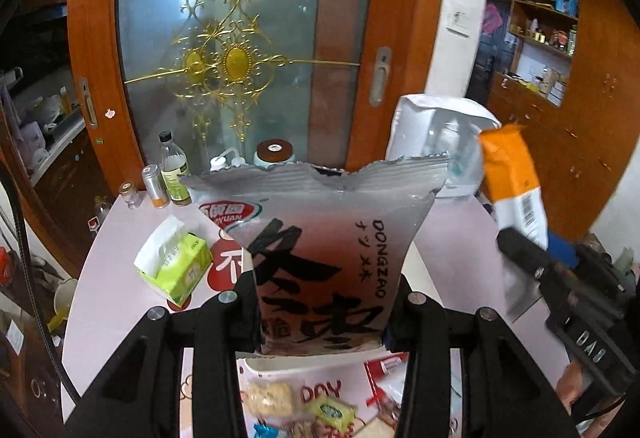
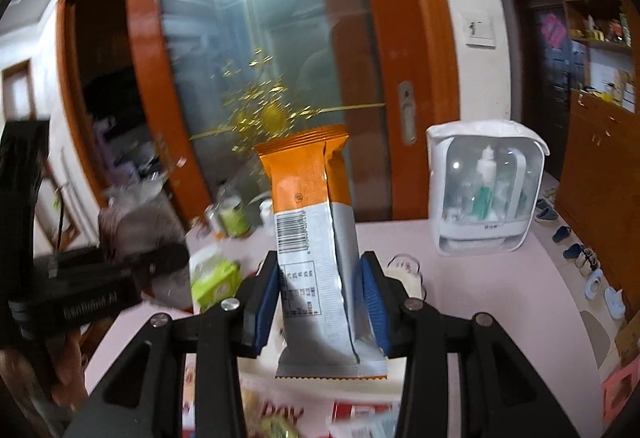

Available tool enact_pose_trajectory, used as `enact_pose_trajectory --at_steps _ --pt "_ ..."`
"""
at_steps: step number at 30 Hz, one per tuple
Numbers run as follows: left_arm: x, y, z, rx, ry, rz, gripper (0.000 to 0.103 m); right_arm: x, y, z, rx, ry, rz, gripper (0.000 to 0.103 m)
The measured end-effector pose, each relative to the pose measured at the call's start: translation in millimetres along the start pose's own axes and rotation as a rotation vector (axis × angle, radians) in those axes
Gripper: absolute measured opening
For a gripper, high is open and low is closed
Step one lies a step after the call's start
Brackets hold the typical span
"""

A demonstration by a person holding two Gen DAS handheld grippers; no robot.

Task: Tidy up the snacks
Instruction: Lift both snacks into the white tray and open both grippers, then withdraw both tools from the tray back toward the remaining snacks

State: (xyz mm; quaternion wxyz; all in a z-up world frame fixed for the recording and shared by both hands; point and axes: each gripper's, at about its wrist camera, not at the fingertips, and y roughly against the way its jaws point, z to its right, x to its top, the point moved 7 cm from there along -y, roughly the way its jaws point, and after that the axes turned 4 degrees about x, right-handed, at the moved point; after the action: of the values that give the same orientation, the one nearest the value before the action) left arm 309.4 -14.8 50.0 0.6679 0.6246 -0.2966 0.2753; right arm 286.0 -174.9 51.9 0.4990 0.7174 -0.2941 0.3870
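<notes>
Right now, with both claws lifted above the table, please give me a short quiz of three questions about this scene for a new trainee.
1. True or false: the left claw holds the grey jujube bag upright.
2. Which packet is in the right claw? A) green tissue pack B) orange-and-silver packet C) glass bottle
3. Fill in: the green tissue pack lies on the ____ table.

Key: 1 true; 2 B, the orange-and-silver packet; 3 pink.
</notes>
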Motion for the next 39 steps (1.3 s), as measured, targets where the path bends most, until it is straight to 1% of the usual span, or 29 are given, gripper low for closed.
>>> enact_pose_trajectory --at_steps 3,5,8,11,15,19,21,22,23,24,25,26,27,31,32,34,39 --pt "5.1 -26.7 -2.8 -0.005 0.034 -0.035 0.04 5.8 -21.2 10.1 -0.02 -0.043 -0.008 0.041" --pt "0.0 -47.7 -2.4 -0.002 0.041 -0.063 0.04 2.4 -42.2 15.2 -0.033 -0.065 -0.047 0.041" --pt "-11.0 -77.1 -0.6 0.001 0.04 -0.114 0.04 -14.7 -71.1 19.9 -0.053 -0.068 -0.119 0.041" --pt "-19.8 -98.3 2.5 0.0 0.033 -0.144 0.041 -37.9 -96.7 23.4 -0.065 -0.061 -0.198 0.041" --pt "-30.1 -125.8 0.6 0.014 0.027 -0.193 0.041 -68.9 -121.4 25.4 -0.084 -0.047 -0.299 0.041" --pt "-39.6 -144.4 0.1 0.012 0.024 -0.229 0.042 -87.6 -132.7 26.8 -0.081 -0.053 -0.351 0.043" --pt "-42.6 -149.4 2.4 -0.017 0.023 -0.247 0.057 -90.9 -135.3 27.0 -0.068 -0.056 -0.361 0.045" --pt "-43.2 -150.6 4.0 -0.029 0.025 -0.254 0.08 -92.1 -136.4 27.3 -0.068 -0.055 -0.366 0.052" --pt "-43.5 -151.8 4.3 -0.037 0.027 -0.255 0.094 -92.7 -137.4 27.5 -0.076 -0.048 -0.371 0.064" --pt "-43.2 -150.6 4.3 -0.04 0.03 -0.245 0.095 -92.2 -137.9 27.9 -0.086 -0.035 -0.365 0.071" --pt "-42.7 -148.6 4.3 -0.042 0.031 -0.236 0.095 -90.3 -136.6 26.7 -0.098 -0.017 -0.35 0.085" --pt "-42.5 -146.7 4.5 -0.045 0.03 -0.236 0.095 -87.6 -134.9 24.7 -0.106 0.006 -0.327 0.095" --pt "-42.9 -146.6 4.0 -0.046 0.03 -0.245 0.095 -85.8 -132.5 22.7 -0.107 0.019 -0.311 0.097" --pt "-43.4 -141.8 -2.9 -0.04 0.066 -0.26 0.096 -80.2 -125.9 18.7 -0.089 0.016 -0.29 0.097" --pt "-43.1 -139.7 -4.2 -0.04 0.073 -0.258 0.098 -79.7 -124.5 17.4 -0.082 0.013 -0.288 0.097" --pt "-41.9 -131.6 -8.7 -0.038 0.095 -0.244 0.103 -79.0 -121.3 15.6 -0.073 0.009 -0.288 0.097" --pt "-37.7 -109.0 -16.5 -0.035 0.145 -0.208 0.103 -77.3 -110.0 8.8 -0.057 0.008 -0.282 0.097"
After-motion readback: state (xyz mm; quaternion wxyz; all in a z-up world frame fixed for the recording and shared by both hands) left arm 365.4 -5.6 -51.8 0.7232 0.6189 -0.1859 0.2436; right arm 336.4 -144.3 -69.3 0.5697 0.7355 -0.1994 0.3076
